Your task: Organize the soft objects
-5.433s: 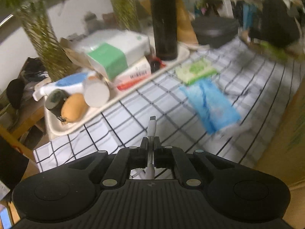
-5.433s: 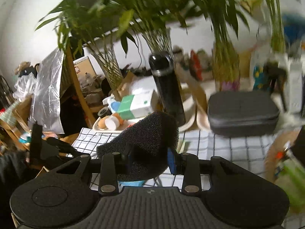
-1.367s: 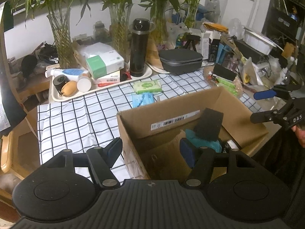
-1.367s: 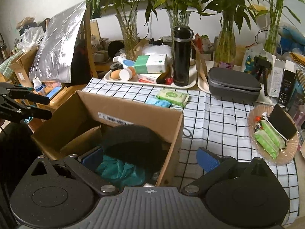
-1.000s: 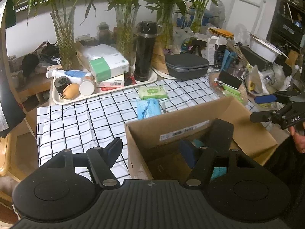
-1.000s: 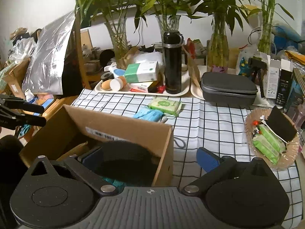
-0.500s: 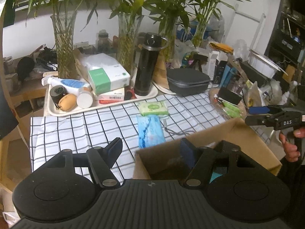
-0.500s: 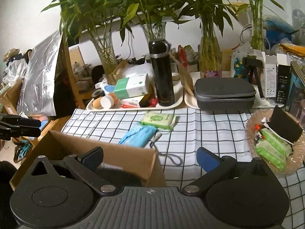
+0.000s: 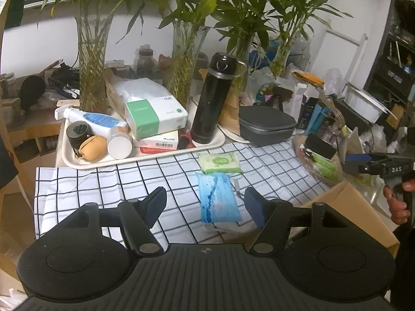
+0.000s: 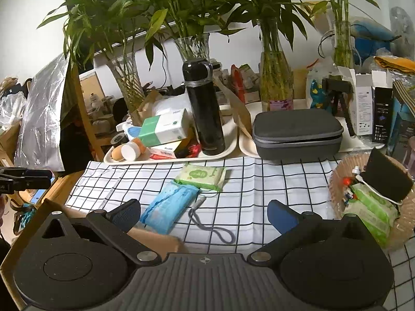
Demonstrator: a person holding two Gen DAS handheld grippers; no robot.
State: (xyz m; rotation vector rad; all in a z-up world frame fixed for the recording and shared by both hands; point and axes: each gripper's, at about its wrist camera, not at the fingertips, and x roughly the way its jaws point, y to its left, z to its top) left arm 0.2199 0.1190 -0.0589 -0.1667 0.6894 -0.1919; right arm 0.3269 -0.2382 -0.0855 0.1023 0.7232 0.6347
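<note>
Left claw [image 9: 206,203] stands with jaws spread, empty, above the checked-cloth worktop [image 9: 85,181]; the brown cardboard box [image 10: 31,223] sits at the near edge, contents hidden from both views; the soft blue plastic-wrapped pack [image 10: 170,206] lies on the cloth just beyond the box, touching the green wet-wipe packet [image 10: 201,175]; right claw [image 10: 203,213] likewise spread and empty. Judgement: these two soft items remain unsorted; task incomplete.
</note>
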